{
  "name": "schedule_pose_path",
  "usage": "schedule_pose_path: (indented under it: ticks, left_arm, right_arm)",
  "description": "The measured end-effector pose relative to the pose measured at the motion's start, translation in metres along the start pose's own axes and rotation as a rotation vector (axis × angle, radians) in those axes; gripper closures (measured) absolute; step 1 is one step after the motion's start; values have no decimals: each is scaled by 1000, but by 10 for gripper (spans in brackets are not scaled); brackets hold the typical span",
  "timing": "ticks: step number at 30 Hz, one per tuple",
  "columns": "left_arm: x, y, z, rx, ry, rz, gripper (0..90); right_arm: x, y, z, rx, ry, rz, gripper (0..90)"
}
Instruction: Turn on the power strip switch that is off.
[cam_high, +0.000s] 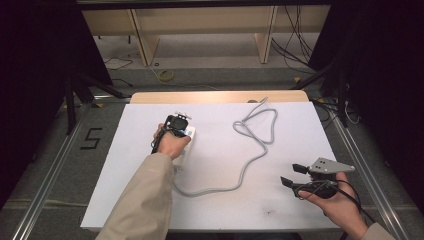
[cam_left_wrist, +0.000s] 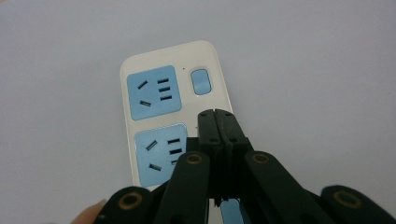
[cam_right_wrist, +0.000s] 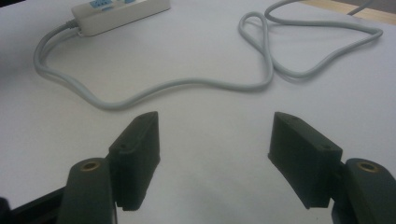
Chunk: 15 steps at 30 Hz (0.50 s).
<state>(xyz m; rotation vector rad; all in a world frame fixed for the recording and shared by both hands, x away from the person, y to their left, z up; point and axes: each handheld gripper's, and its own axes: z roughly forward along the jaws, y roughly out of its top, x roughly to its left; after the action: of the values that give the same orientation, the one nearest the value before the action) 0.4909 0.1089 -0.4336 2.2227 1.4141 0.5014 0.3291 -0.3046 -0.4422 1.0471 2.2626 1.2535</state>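
High view: my left gripper (cam_high: 176, 122) sits over the power strip (cam_high: 187, 142) mid-table; right gripper (cam_high: 295, 175) hangs spread near the right edge of the white table (cam_high: 220, 210). The grey cord (cam_high: 250, 150) loops between them.

Left gripper view: jaws pressed together, empty, above the strip's blue sockets (cam_left_wrist: 154, 92).

Right gripper view: jaws wide apart, empty, bare surface ahead before the cord (cam_right_wrist: 187, 84).

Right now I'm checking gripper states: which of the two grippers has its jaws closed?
The left gripper, over the power strip: its jaws are pressed together with nothing between them. The right gripper has its jaws wide apart above the bare table.
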Motion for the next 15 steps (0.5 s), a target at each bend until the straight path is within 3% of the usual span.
schedule_pose_path:
  ticks: [15]
  left_arm:
    - [-1, 2, 6, 15, -3, -4, 897]
  right_arm:
    - [0, 0, 0, 0, -2, 2, 338]
